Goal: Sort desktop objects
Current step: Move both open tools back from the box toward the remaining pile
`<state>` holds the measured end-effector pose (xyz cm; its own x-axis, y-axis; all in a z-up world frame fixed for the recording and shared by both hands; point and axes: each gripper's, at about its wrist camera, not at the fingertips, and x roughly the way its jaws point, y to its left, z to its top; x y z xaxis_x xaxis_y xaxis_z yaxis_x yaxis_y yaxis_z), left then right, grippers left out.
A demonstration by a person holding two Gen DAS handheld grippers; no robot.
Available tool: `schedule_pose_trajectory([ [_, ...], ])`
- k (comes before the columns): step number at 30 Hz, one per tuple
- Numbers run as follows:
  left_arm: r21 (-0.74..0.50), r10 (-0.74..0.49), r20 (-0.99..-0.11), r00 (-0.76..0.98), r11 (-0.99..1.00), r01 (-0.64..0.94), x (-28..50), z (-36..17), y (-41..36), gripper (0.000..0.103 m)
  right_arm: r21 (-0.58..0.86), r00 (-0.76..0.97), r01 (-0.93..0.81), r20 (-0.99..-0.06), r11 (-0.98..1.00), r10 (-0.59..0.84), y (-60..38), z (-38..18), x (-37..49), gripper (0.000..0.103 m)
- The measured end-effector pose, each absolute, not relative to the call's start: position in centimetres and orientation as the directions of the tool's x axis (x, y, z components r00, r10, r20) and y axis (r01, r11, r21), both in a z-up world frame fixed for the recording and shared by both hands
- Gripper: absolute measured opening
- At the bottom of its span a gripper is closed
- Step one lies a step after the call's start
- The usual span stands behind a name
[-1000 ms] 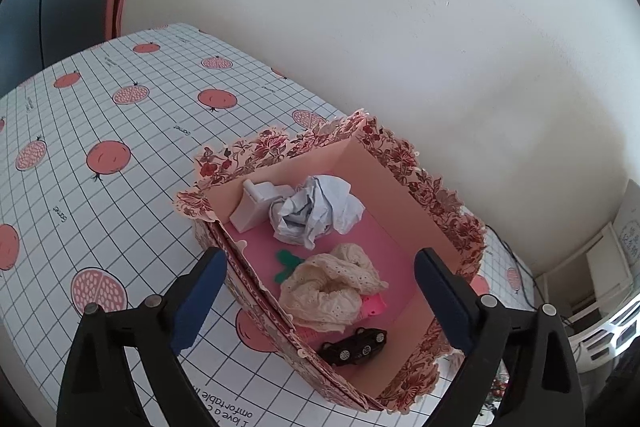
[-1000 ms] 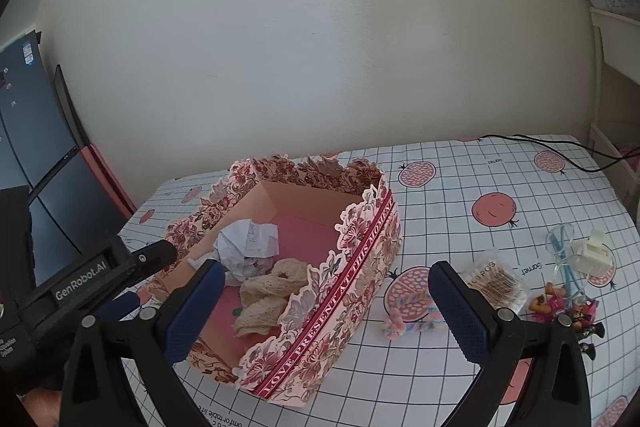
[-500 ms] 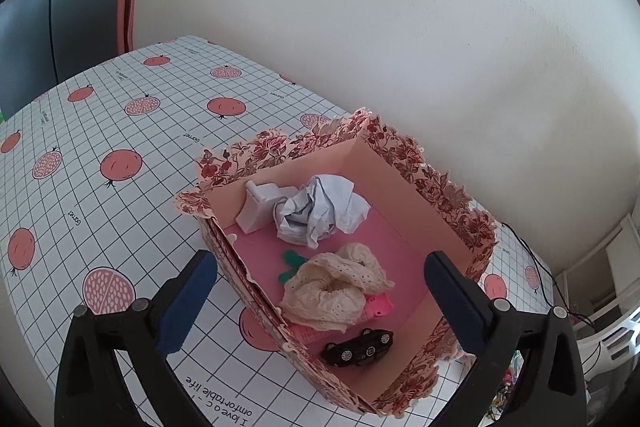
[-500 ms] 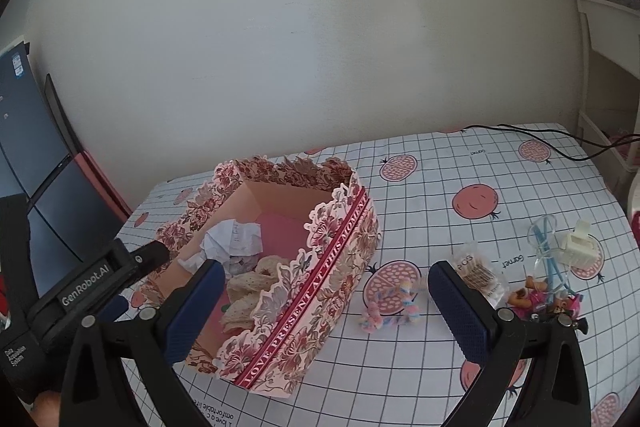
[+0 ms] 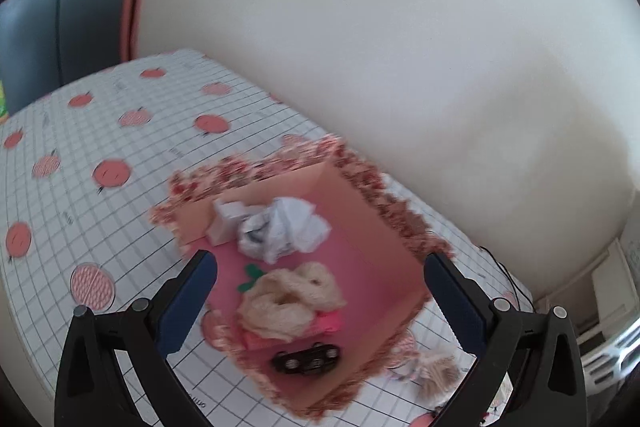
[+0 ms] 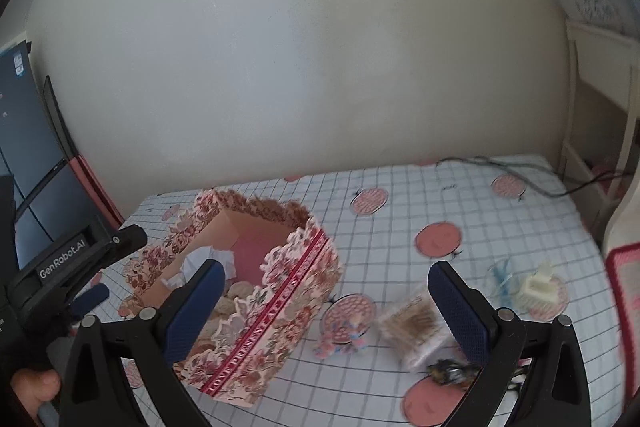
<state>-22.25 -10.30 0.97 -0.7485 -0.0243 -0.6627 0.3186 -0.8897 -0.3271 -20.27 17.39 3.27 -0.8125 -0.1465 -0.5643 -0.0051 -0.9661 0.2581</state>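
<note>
A cream wall backs the table (image 6: 460, 203), which wears a white grid cloth printed with pink fruit. Nearest the right wrist camera, the right tool (image 6: 322, 307) hangs wide open with nothing between its blue pads, above a blurred dark toy (image 6: 450, 373), a clear packet of brown sticks (image 6: 414, 327) and a pink-and-blue twist (image 6: 340, 341). Farther right lie a white clip (image 6: 538, 289) and a cable (image 6: 520, 171). The left tool (image 5: 320, 301) is likewise spread wide and empty over the floral box (image 5: 384, 227), which holds a black toy car (image 5: 306, 357), a cream lace scrunchie (image 5: 290, 297), crumpled paper (image 5: 282, 227) and a white block (image 5: 224, 223).
</note>
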Motion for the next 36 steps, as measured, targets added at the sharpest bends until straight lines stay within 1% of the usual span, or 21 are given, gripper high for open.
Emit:
schedule_pose_trajectory([
  [3, -0.285, -0.040, -0.633, -0.773, -0.917, 0.280, -21.5, 2.4, -8.4, 0.103, 0.289, -0.833, -0.019, -0.534, -0.957, -0.145, 19.1, 4.1, -19.0, 0.103],
  [8, -0.248, -0.015, -0.637, -0.771, -0.943, 0.223, -21.2, 2.7, -5.4, 0.103, 0.316, -0.830, -0.058, -0.542, -0.947, -0.129, 21.7, 3.7, -18.2, 0.103],
  [12, -0.215, -0.022, -0.639, -0.769, -0.955, 0.206, -21.8, 2.2, -2.6, 0.103, 0.353, -0.820, -0.104, -0.559, -0.930, -0.120, 24.7, 2.4, -19.1, 0.103],
  [15, -0.201, 0.020, -0.638, -0.770, -0.969, 0.142, -23.5, 3.2, -0.1, 0.103, 0.406, -0.809, -0.166, -0.577, -0.899, -0.111, 27.6, 3.2, -19.7, 0.103],
  [18, -0.170, 0.063, -0.632, -0.772, -0.984, 0.059, -24.2, 5.1, 2.5, 0.103, 0.386, -0.833, -0.171, -0.548, -0.906, -0.076, 29.1, 5.6, -18.8, 0.103],
  [19, -0.183, 0.083, -0.631, -0.771, -0.982, 0.044, -24.0, 5.4, 2.8, 0.103, 0.378, -0.847, -0.169, -0.528, -0.910, -0.062, 29.5, 6.2, -18.1, 0.103],
  [20, -0.222, 0.120, -0.627, -0.770, -0.975, 0.029, -23.7, 5.6, 3.0, 0.103, 0.373, -0.853, -0.166, -0.518, -0.913, -0.057, 29.7, 6.6, -17.8, 0.103],
  [22, -0.276, 0.165, -0.627, -0.762, -0.961, 0.019, -23.2, 5.1, 3.4, 0.103, 0.362, -0.852, -0.173, -0.522, -0.916, -0.045, 30.3, 6.3, -17.3, 0.103],
  [28, -0.205, 0.144, -0.705, -0.695, -0.979, 0.005, -24.0, 2.0, 6.0, 0.103, 0.358, -0.808, -0.216, -0.588, -0.908, -0.040, 32.0, 4.0, -17.9, 0.103],
  [32, -0.188, 0.148, -0.746, -0.650, -0.982, -0.008, -25.3, -0.4, 7.5, 0.103, 0.372, -0.786, -0.253, -0.618, -0.893, -0.035, 33.3, 1.2, -19.5, 0.103],
  [34, -0.140, 0.130, -0.775, -0.619, -0.990, -0.033, -26.6, -1.7, 9.1, 0.103, 0.389, -0.750, -0.287, -0.660, -0.875, -0.047, 34.1, 0.1, -20.9, 0.103],
  [36, -0.113, 0.130, -0.782, -0.610, -0.991, -0.066, -27.3, -1.7, 10.3, 0.103, 0.407, -0.743, -0.295, -0.666, -0.864, -0.060, 34.5, 0.3, -21.3, 0.103],
])
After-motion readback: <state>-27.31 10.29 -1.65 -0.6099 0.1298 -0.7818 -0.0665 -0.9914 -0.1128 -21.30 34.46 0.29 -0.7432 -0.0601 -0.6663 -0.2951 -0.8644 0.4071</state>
